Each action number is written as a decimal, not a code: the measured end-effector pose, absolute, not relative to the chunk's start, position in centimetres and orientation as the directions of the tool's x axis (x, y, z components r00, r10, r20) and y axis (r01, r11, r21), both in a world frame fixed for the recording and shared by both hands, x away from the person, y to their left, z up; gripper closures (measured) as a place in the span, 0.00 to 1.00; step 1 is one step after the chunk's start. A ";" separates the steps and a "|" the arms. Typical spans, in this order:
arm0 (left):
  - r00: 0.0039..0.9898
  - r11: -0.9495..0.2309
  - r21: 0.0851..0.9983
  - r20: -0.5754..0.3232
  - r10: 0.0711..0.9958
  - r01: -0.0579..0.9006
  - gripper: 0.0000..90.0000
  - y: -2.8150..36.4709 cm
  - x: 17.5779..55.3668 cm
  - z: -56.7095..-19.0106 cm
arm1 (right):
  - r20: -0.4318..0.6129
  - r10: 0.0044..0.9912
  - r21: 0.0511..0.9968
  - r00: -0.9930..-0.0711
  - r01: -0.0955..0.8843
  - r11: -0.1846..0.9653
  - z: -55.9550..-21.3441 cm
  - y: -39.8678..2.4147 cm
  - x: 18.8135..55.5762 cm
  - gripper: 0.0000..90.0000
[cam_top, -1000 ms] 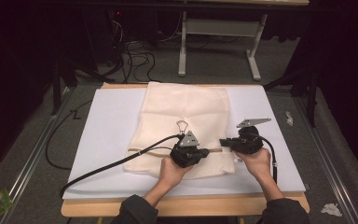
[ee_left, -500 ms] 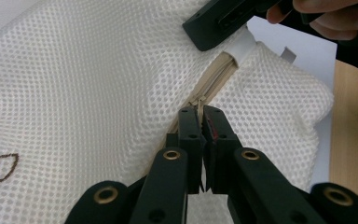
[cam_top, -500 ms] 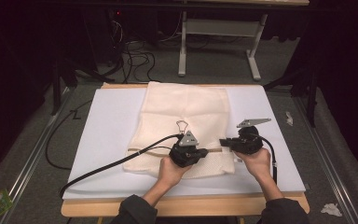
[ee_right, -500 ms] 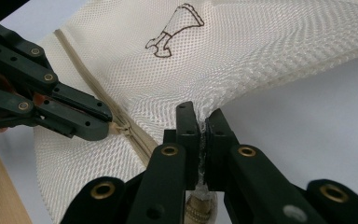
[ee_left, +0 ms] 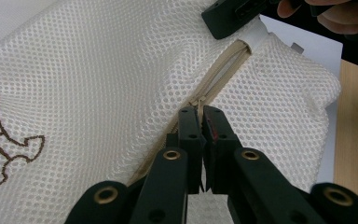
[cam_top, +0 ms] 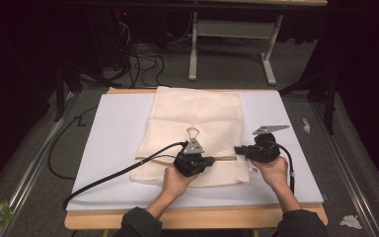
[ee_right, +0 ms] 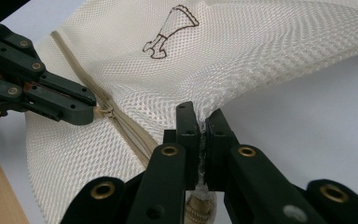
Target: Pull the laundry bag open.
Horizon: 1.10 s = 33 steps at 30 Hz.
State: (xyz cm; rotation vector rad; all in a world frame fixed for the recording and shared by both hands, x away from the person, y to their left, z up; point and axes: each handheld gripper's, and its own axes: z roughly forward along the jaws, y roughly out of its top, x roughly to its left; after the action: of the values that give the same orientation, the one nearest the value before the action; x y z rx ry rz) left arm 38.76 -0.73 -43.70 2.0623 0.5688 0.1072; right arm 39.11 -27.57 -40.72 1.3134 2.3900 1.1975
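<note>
A cream mesh laundry bag (cam_top: 197, 118) lies flat on the white board (cam_top: 113, 143), with a beige zipper (ee_left: 221, 65) running across its near end. My left gripper (cam_top: 211, 160) is shut on the zipper pull (ee_right: 103, 111), partway along the zipper. My right gripper (cam_top: 237, 149) is shut on the bag's mesh edge at the zipper's end, to the right of the left one. In the left gripper view the closed jaws (ee_left: 200, 116) pinch the zipper line. In the right gripper view the jaws (ee_right: 203, 119) clamp bunched mesh. A brown embroidered figure (ee_right: 170, 28) marks the bag.
The wooden table edge (cam_top: 197, 217) runs along the front. A black cable (cam_top: 113, 175) trails left from the left gripper across the board. Loose cables (cam_top: 143, 59) and a white table frame (cam_top: 227, 44) stand on the floor behind. Dark surroundings flank both sides.
</note>
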 end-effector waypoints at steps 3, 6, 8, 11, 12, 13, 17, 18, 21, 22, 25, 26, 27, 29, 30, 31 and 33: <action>0.886 -0.442 0.827 -0.136 0.443 0.348 0.97 -0.6 38.7 -43.7 | 0.221 0.772 0.710 -0.596 0.641 0.292 -40.7 -27.7 39.2 0.98; 0.885 -0.439 0.829 -0.131 0.448 0.345 0.97 -0.2 38.7 -43.6 | 0.220 0.775 0.714 -0.593 0.639 0.286 -40.7 -28.0 39.1 0.98; 0.879 -0.431 0.830 -0.137 0.457 0.354 0.97 0.2 38.8 -43.6 | 0.220 0.777 0.713 -0.590 0.641 0.285 -40.8 -28.1 39.1 0.98; 0.874 -0.428 0.829 -0.138 0.466 0.359 0.97 0.6 38.9 -43.7 | 0.223 0.782 0.711 -0.582 0.646 0.278 -40.9 -28.2 39.1 0.98; 0.869 -0.422 0.829 -0.142 0.473 0.366 0.97 1.1 38.9 -43.7 | 0.222 0.784 0.710 -0.579 0.647 0.277 -40.9 -28.4 39.1 0.98; 0.868 -0.421 0.830 -0.143 0.476 0.367 0.97 1.2 38.9 -43.7 | 0.224 0.784 0.711 -0.579 0.647 0.274 -41.0 -28.4 39.1 0.98; 0.868 -0.435 0.831 -0.111 0.484 0.348 0.97 1.5 38.6 -43.4 | 0.222 0.785 0.710 -0.578 0.648 0.276 -41.0 -28.3 39.1 0.98; 0.868 -0.438 0.831 -0.104 0.485 0.344 0.97 1.5 38.6 -43.3 | 0.217 0.785 0.710 -0.580 0.646 0.280 -41.0 -28.3 39.1 0.98; 0.867 -0.436 0.832 -0.102 0.488 0.343 0.97 1.8 38.6 -43.3 | 0.207 0.789 0.711 -0.579 0.643 0.286 -41.1 -28.2 39.0 0.98; 0.868 -0.432 0.835 -0.102 0.487 0.341 0.97 1.9 38.5 -43.3 | 0.207 0.788 0.711 -0.580 0.643 0.287 -41.1 -28.3 39.0 0.98; 0.866 -0.431 0.835 -0.102 0.489 0.341 0.97 2.0 38.4 -43.3 | 0.204 0.789 0.711 -0.580 0.642 0.288 -41.1 -28.3 39.0 0.98; 0.865 -0.431 0.835 -0.102 0.491 0.343 0.97 2.0 38.4 -43.3 | 0.204 0.789 0.710 -0.580 0.642 0.288 -41.1 -28.3 39.1 0.98; 0.862 -0.430 0.834 -0.102 0.497 0.346 0.97 2.2 38.4 -43.3 | 0.210 0.788 0.710 -0.578 0.644 0.284 -41.1 -28.3 39.1 0.98; 0.862 -0.431 0.833 -0.102 0.497 0.347 0.97 2.4 38.4 -43.3 | 0.206 0.794 0.709 -0.572 0.647 0.282 -41.1 -28.4 39.0 0.98; 0.860 -0.431 0.833 -0.098 0.501 0.346 0.97 2.5 38.4 -43.2 | 0.203 0.794 0.709 -0.574 0.645 0.285 -41.1 -28.5 39.1 0.98; 0.858 -0.430 0.834 -0.095 0.504 0.345 0.97 2.7 38.4 -43.2 | 0.204 0.795 0.711 -0.571 0.645 0.281 -41.2 -28.6 39.1 0.98; 0.857 -0.423 0.837 -0.100 0.506 0.348 0.97 3.0 38.4 -43.1 | 0.205 0.799 0.710 -0.566 0.648 0.277 -41.2 -28.8 39.1 0.98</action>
State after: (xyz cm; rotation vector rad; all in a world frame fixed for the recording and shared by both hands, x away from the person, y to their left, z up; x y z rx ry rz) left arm 38.43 3.03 -43.12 2.0541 0.6222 0.2044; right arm 39.07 -28.76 -41.22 1.3505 2.3502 1.1610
